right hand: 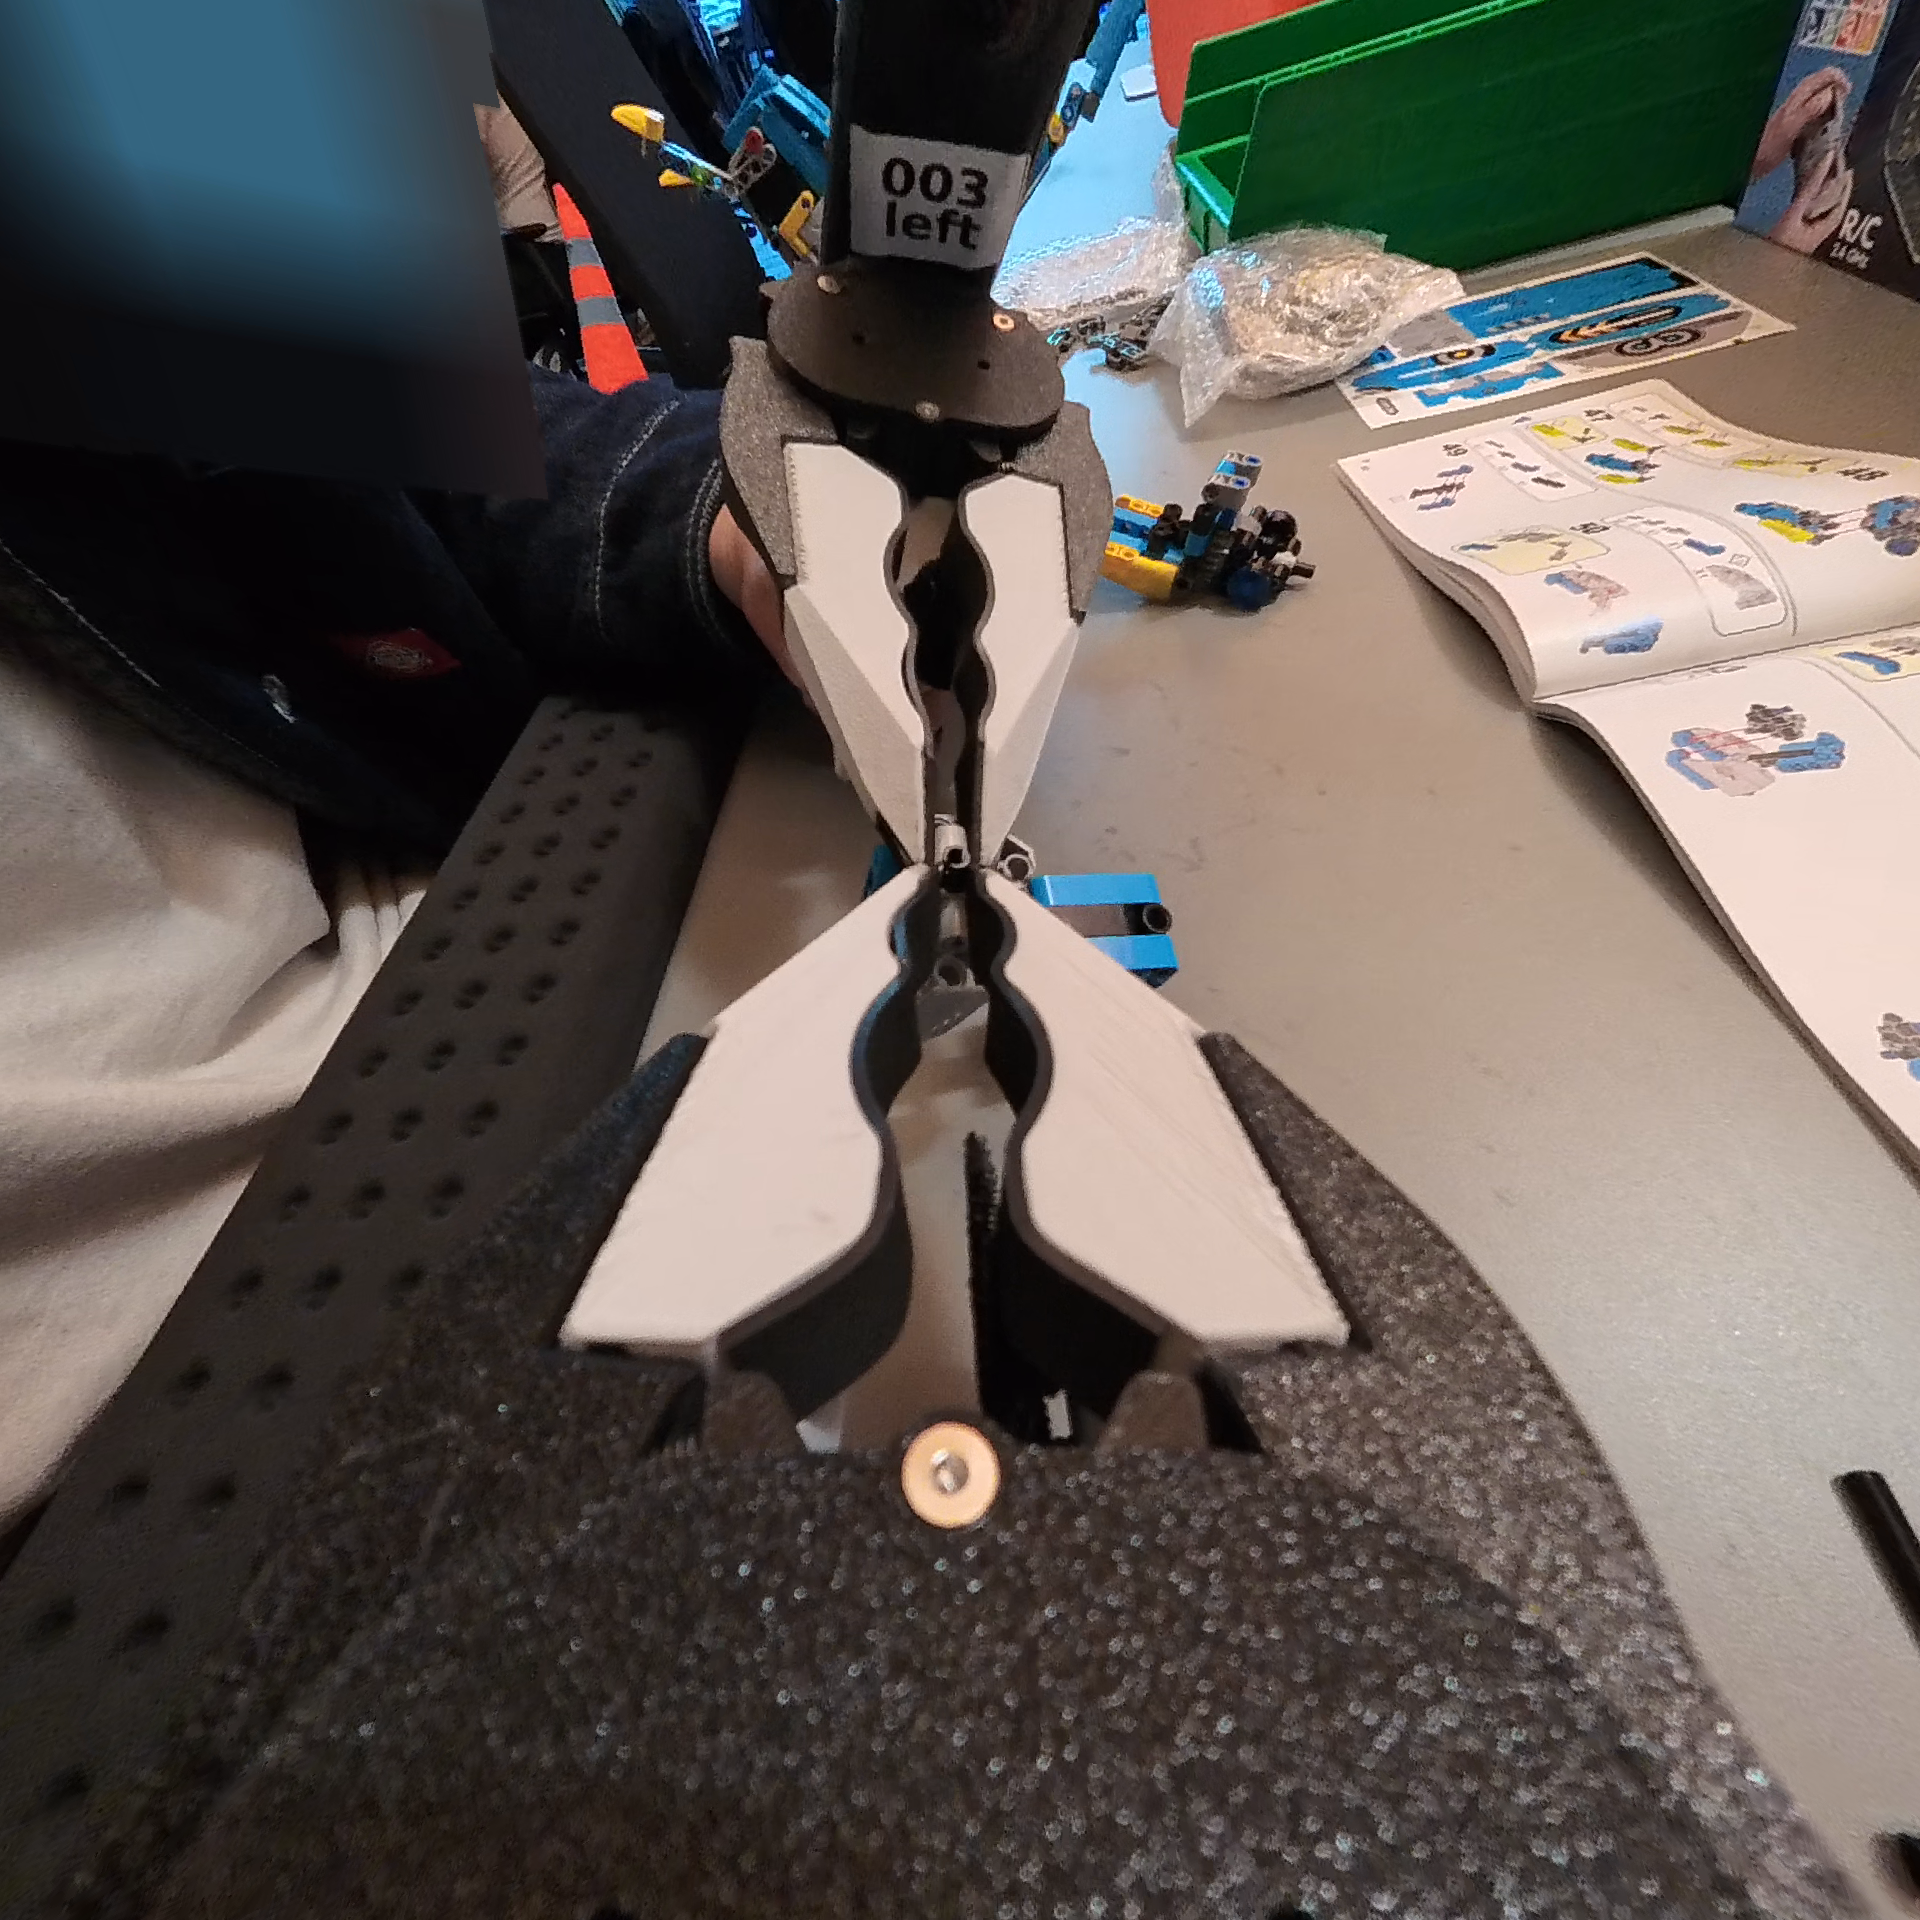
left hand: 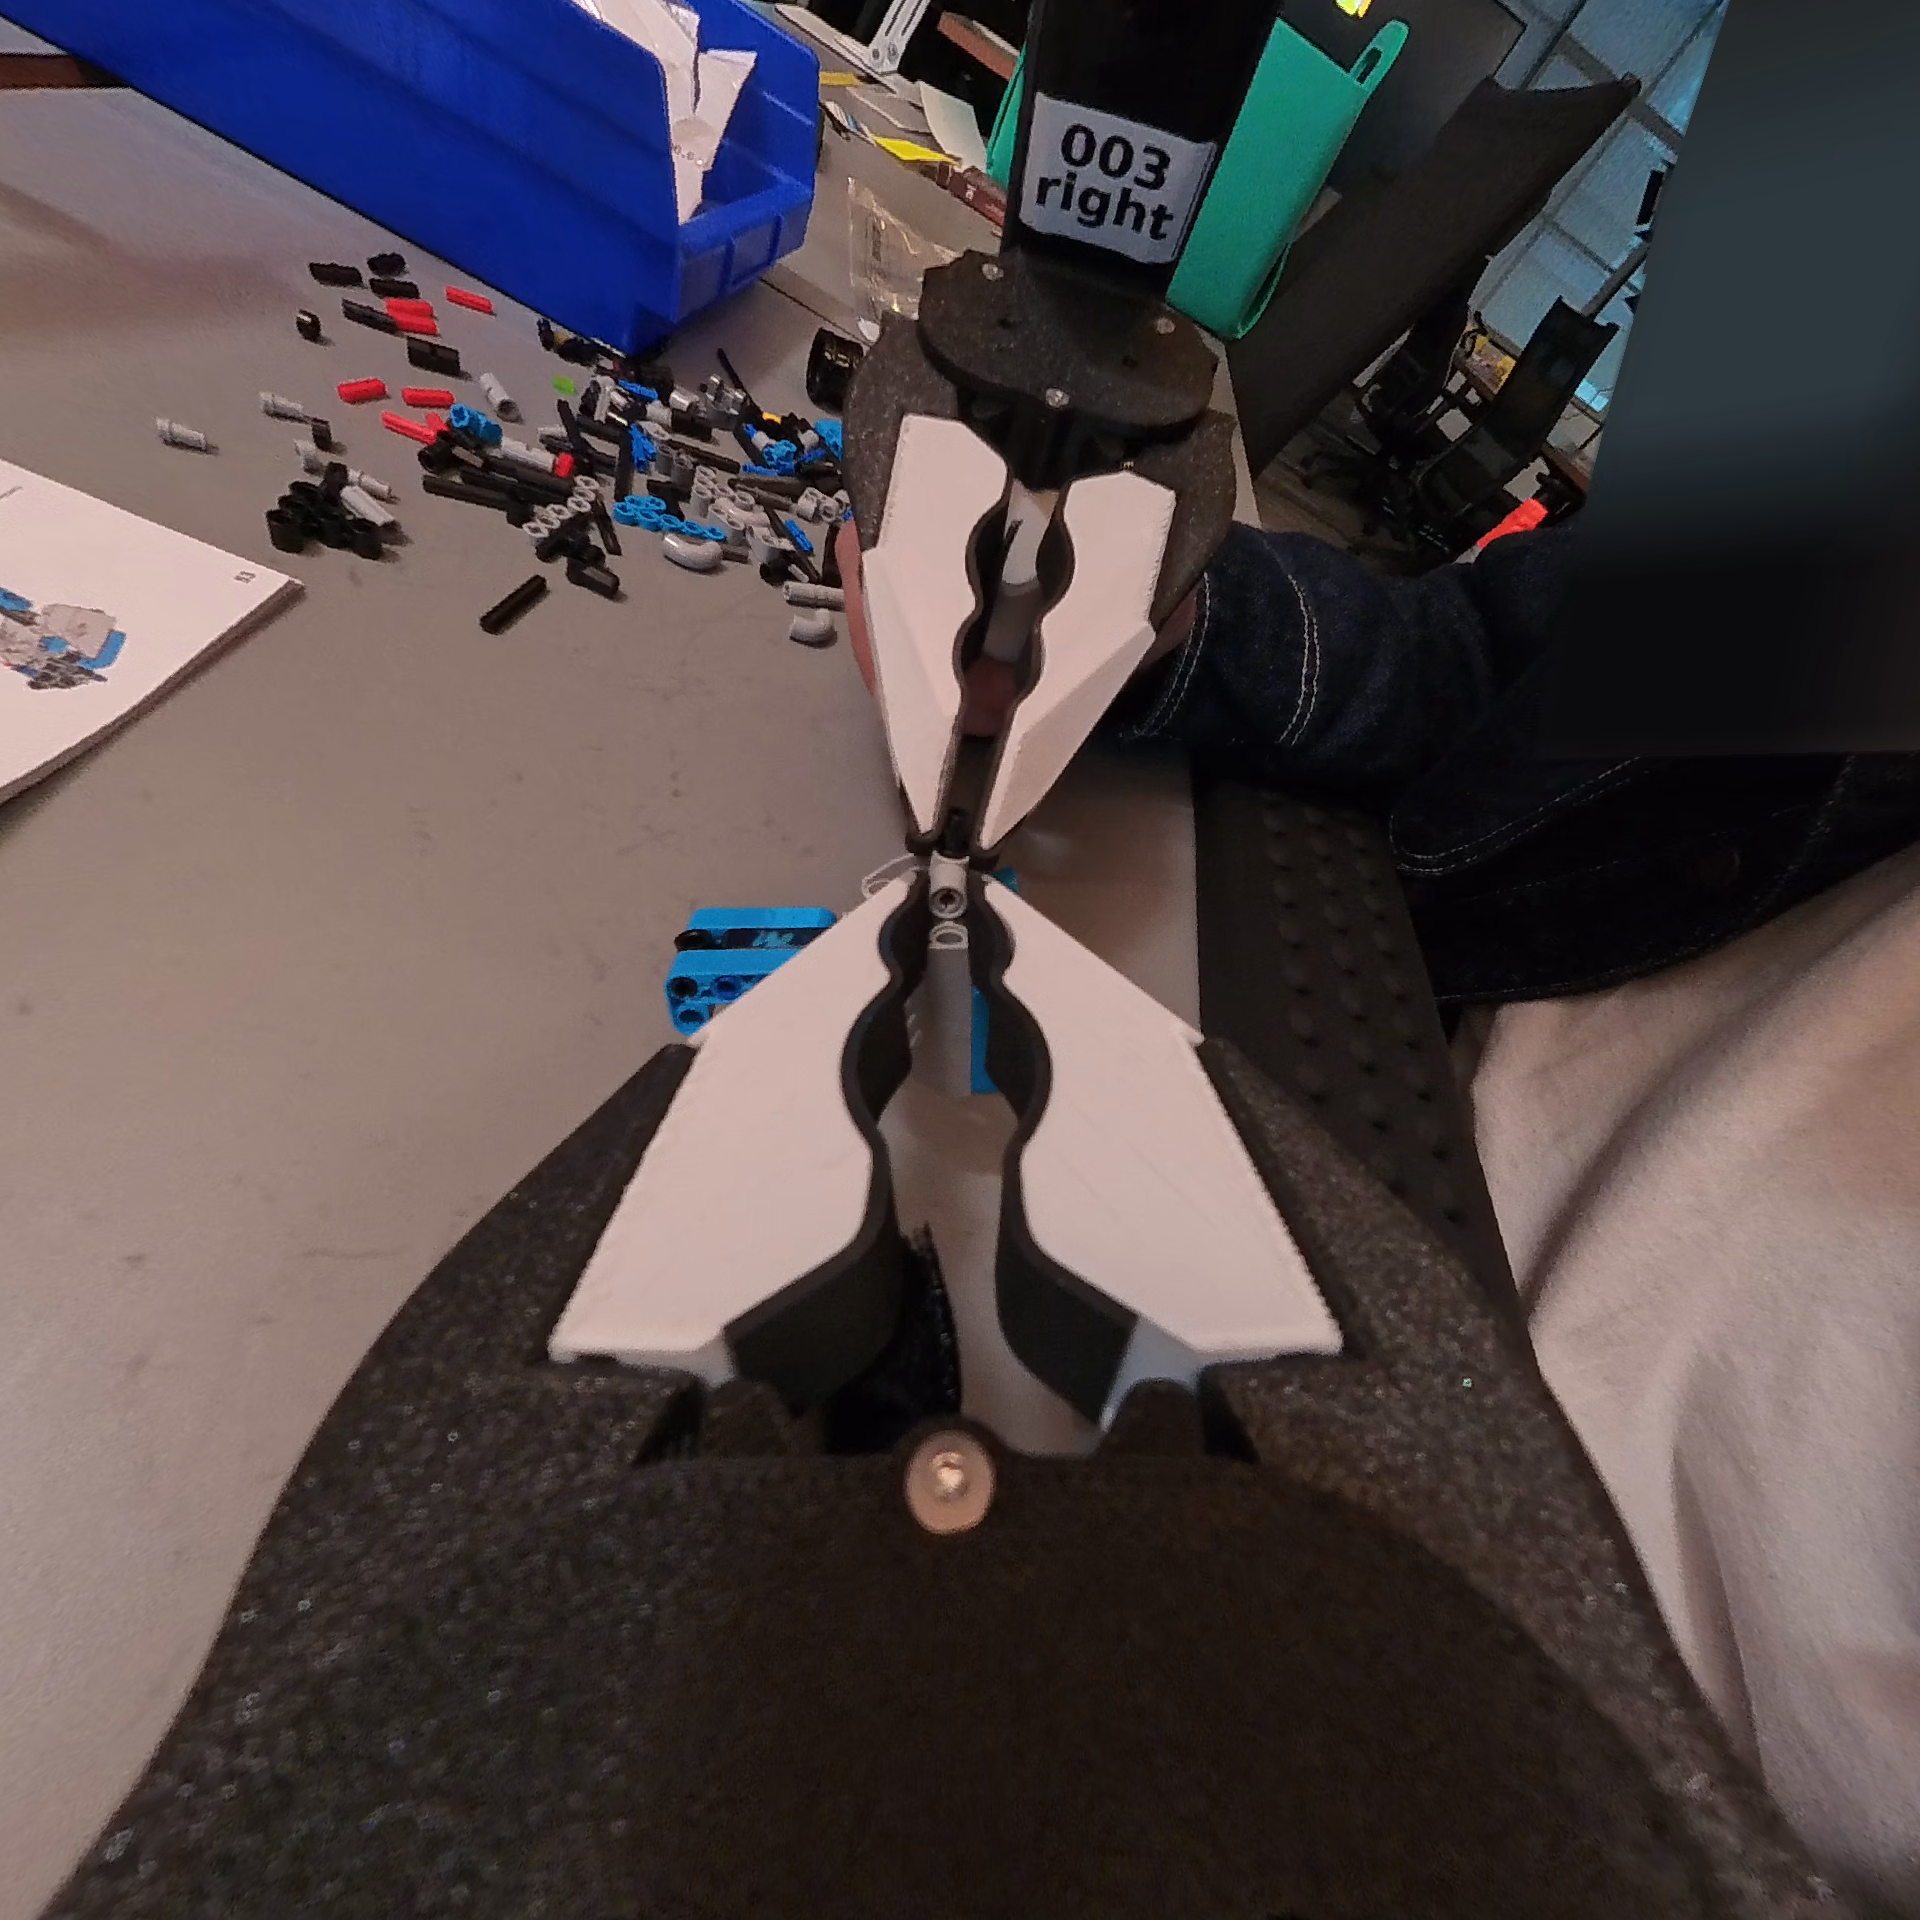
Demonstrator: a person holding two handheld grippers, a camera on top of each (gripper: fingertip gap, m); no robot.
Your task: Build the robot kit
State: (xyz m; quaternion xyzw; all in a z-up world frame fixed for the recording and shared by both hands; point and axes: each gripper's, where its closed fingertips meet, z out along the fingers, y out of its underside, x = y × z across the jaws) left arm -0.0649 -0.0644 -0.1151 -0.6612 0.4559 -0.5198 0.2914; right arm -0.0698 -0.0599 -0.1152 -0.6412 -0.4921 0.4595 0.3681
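Note:
My two grippers meet tip to tip above the grey table (left hand: 416, 935). In the left wrist view my left gripper (left hand: 947, 881) is shut on a small grey connector piece (left hand: 948, 900). The right gripper (left hand: 949, 829) comes from above, shut on a small black piece that touches the grey one. In the right wrist view my right gripper (right hand: 952, 881) is at the bottom. The left gripper (right hand: 950, 831) is at the top with the grey connector (right hand: 951, 837) at its tips. A blue and black beam assembly (left hand: 750, 954) lies on the table just beneath the tips and also shows in the right wrist view (right hand: 1114, 923).
A blue bin (left hand: 520, 135) and a pile of loose small parts (left hand: 623, 468) lie at the far left. An open instruction booklet (right hand: 1662, 644), a small part-built model (right hand: 1205, 540), a plastic bag (right hand: 1288, 301) and a green bin (right hand: 1507, 114) are at the right. A black perforated strip (right hand: 416, 1039) runs along the table edge by the person. The tips of both grippers are at nearly the same place.

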